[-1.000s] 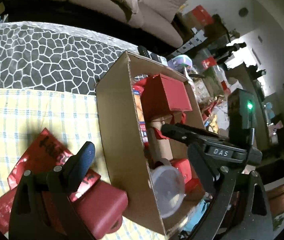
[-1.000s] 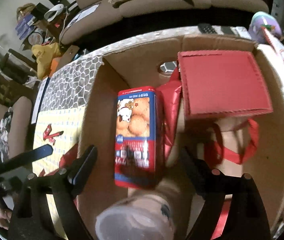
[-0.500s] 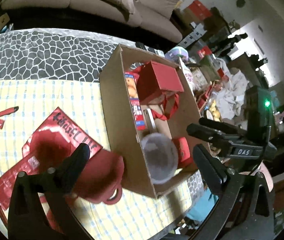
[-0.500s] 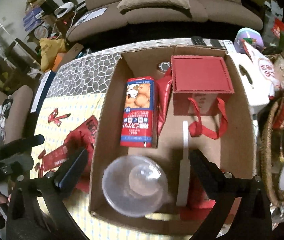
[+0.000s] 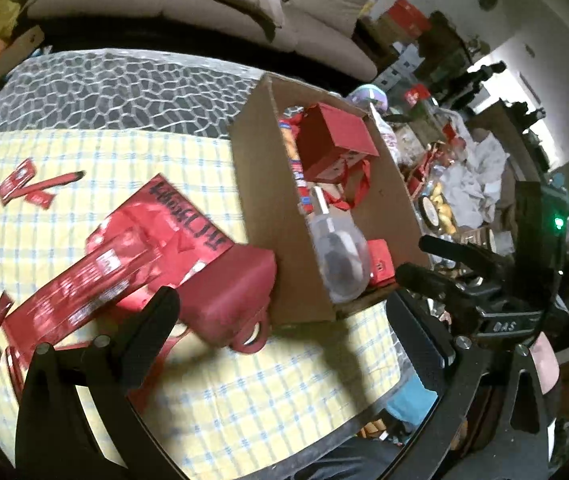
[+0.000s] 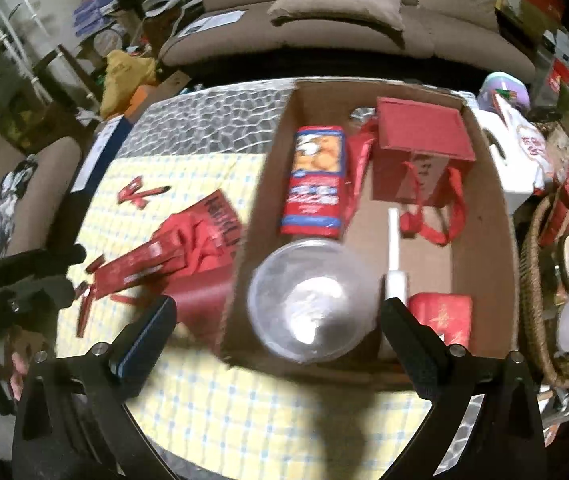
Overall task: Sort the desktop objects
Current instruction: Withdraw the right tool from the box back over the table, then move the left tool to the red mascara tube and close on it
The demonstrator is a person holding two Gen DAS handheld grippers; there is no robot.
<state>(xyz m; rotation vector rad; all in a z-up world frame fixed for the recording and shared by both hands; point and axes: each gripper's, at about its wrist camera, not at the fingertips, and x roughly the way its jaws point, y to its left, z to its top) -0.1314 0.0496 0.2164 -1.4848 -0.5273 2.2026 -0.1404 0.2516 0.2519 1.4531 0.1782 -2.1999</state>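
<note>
An open cardboard box point(image 6: 484, 216) point(image 5: 262, 184) sits on the table. It holds a clear plastic cup point(image 6: 310, 300) point(image 5: 338, 258), a cookie box point(image 6: 316, 180), a red gift bag point(image 6: 422, 156) point(image 5: 334, 144), a white stick point(image 6: 394, 240) and a small red box point(image 6: 442, 316). Left of the box lie a red pouch point(image 5: 230, 292) and red paper banners point(image 5: 124, 248) point(image 6: 180, 248). My left gripper point(image 5: 284, 320) is open and empty above the pouch. My right gripper point(image 6: 274, 328) is open and empty above the box's near end, and it also shows in the left wrist view point(image 5: 436, 256).
Red paper scraps point(image 5: 32, 184) lie on the yellow checked cloth point(image 5: 244, 392). A wicker basket point(image 6: 540, 288) of jars and a white bag point(image 6: 524, 156) stand right of the box. A brown sofa point(image 6: 344, 28) is behind the table.
Both grippers have pulled back and up from the box. The clear cup, held over the box a second ago, now lies in it.
</note>
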